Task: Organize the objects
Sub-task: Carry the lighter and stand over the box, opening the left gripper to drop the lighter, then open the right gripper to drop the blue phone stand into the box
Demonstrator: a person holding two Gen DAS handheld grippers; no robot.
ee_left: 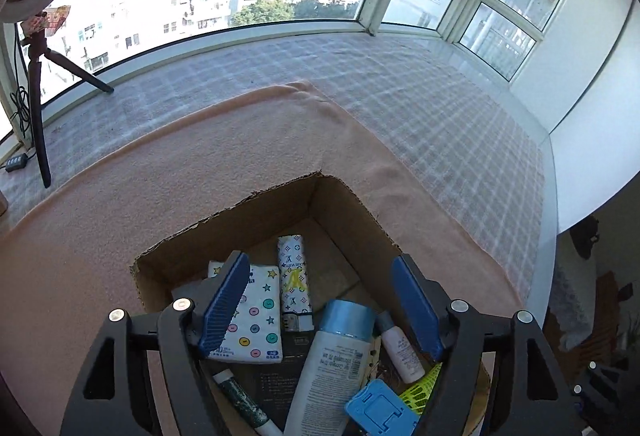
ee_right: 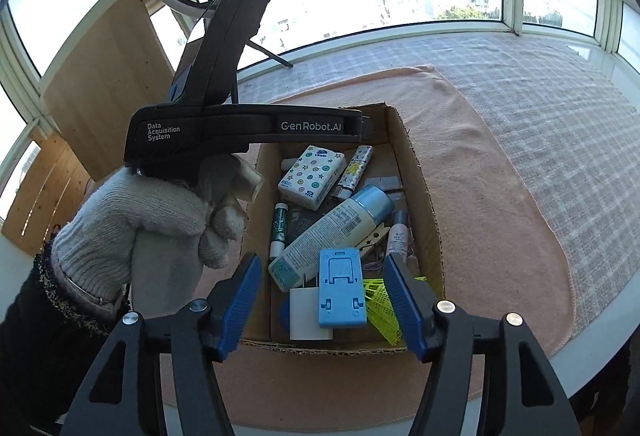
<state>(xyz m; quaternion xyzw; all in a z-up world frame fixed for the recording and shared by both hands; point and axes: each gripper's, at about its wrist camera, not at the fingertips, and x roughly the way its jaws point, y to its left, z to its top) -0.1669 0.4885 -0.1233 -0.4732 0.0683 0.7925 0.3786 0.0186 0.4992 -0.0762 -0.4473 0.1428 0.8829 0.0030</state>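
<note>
You are holding both grippers with jaws spread wide and nothing between the pads. The left gripper (ee_left: 320,306) is hovering over the cardboard box (ee_left: 224,228); the right gripper (ee_right: 322,306) is hanging above its near edge. Below the jaws, a white lotion bottle (ee_right: 332,232), likely rigid and slippery, is lying slantwise; grip its middle. Beside it, the blue plastic stand (ee_right: 342,288) looks light and stiff.
</note>
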